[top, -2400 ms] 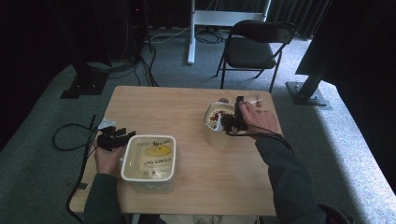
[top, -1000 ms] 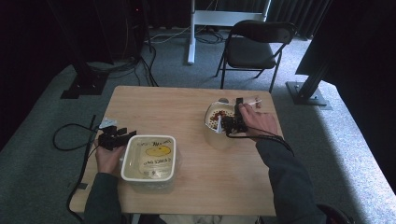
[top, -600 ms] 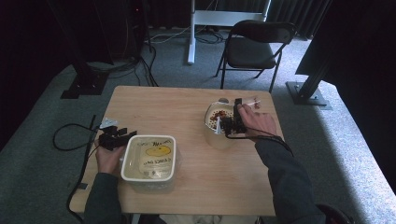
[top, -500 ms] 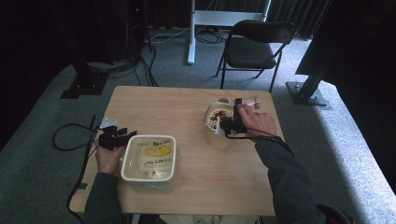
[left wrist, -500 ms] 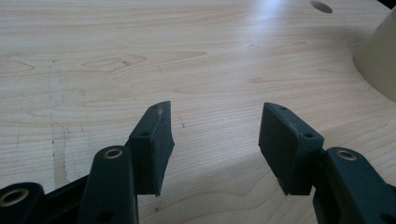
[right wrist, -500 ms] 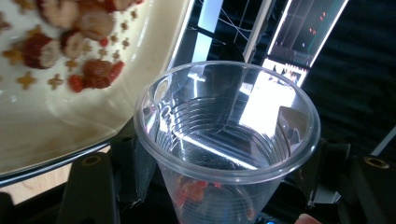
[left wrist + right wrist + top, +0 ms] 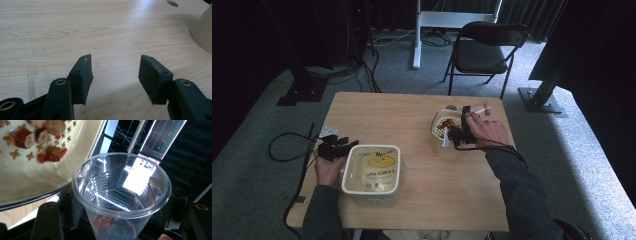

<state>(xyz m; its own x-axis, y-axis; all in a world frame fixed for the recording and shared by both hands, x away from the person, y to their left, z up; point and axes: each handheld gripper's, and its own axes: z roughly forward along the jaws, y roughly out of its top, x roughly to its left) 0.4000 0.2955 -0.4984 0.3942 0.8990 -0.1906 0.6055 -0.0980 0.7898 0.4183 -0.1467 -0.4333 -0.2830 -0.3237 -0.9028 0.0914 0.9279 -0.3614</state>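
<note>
my right gripper [image 7: 117,220] is clamped on a clear ribbed plastic cup [image 7: 121,195], tipped beside the cream bowl of cereal [image 7: 37,170]. i judge pouring is done; next, set it upright. my left gripper [image 7: 115,75] rests, jaws apart.

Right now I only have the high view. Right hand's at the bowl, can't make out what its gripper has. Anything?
Observer: A clear plastic cup, clamped between the right gripper jaws, mouth beside the bowl rim.
Operator: Cup empty?
Observer: Mostly; a few red bits show low inside it, through the wall.
Operator: What's in the bowl?
Observer: Red berry pieces, sliced fruit and small star-shaped cereal bits.
Operator: Left gripper?
Observer: The left gripper is open with nothing between its jaws, bare table ahead.
</note>
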